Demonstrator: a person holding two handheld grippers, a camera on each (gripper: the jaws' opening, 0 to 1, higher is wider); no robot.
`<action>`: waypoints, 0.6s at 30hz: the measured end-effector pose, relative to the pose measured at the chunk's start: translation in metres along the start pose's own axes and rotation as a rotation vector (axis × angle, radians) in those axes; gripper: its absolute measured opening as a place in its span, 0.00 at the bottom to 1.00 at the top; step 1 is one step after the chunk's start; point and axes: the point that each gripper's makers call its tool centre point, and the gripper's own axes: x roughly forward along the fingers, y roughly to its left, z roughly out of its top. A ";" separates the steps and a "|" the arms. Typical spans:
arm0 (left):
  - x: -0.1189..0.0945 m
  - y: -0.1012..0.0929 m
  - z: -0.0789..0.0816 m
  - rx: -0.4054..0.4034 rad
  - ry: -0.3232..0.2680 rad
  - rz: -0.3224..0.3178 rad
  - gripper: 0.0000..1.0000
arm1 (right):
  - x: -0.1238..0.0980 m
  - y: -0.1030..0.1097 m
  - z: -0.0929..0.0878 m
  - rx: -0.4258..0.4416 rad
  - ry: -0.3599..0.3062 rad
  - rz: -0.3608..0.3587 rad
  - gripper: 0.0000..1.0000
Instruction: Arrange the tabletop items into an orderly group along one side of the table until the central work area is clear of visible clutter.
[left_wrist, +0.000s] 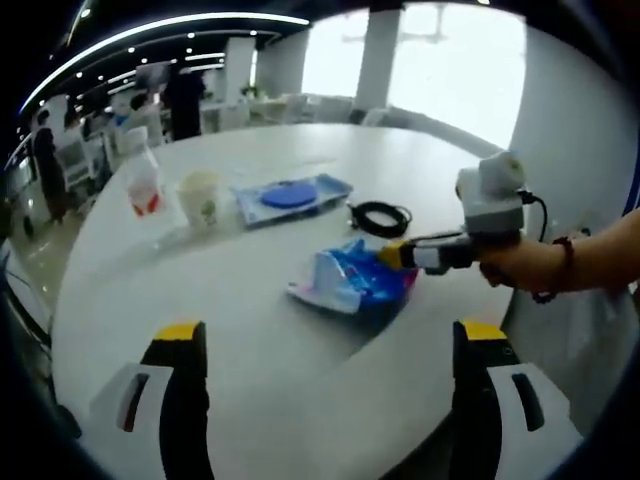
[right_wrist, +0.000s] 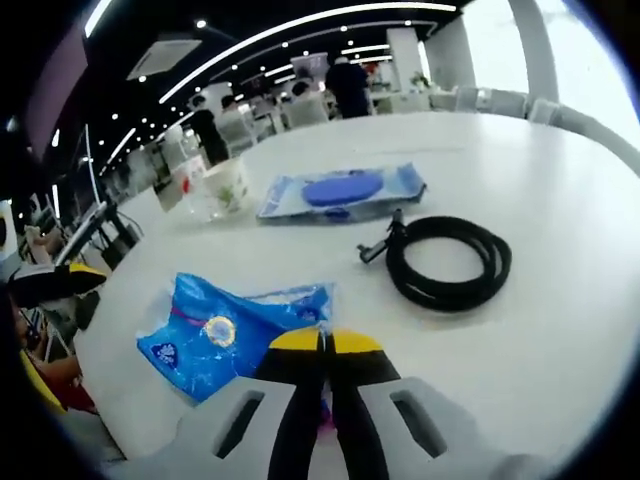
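Observation:
A blue snack bag (left_wrist: 350, 278) lies on the round white table (left_wrist: 250, 340); my right gripper (left_wrist: 395, 255) comes in from the right, held by a hand, and is shut on the bag's edge. In the right gripper view the same blue bag (right_wrist: 225, 330) lies just ahead of the right gripper (right_wrist: 325, 345), its jaws pressed together on the bag's near edge. My left gripper (left_wrist: 325, 345) hovers open over the table's near side, holding nothing. Farther back stand a clear bottle (left_wrist: 143, 180), a paper cup (left_wrist: 202, 198), a flat blue packet (left_wrist: 292, 195) and a coiled black cable (left_wrist: 380, 217).
The coiled cable (right_wrist: 450, 260) lies right of the bag, the blue packet (right_wrist: 345, 192) behind it, the cup (right_wrist: 222, 188) at the back left. People and chairs stand beyond the table's far edge. The left gripper's yellow tip (right_wrist: 55, 280) shows at the left.

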 end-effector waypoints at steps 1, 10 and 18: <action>0.000 0.000 0.000 0.000 0.000 0.001 0.99 | -0.001 -0.001 0.001 -0.011 -0.004 -0.004 0.01; 0.000 -0.001 -0.001 -0.001 0.005 -0.002 0.99 | -0.005 -0.002 0.012 0.000 -0.028 -0.005 0.01; 0.000 -0.001 -0.002 0.001 0.010 -0.003 0.99 | -0.009 -0.005 0.022 0.008 -0.042 -0.007 0.01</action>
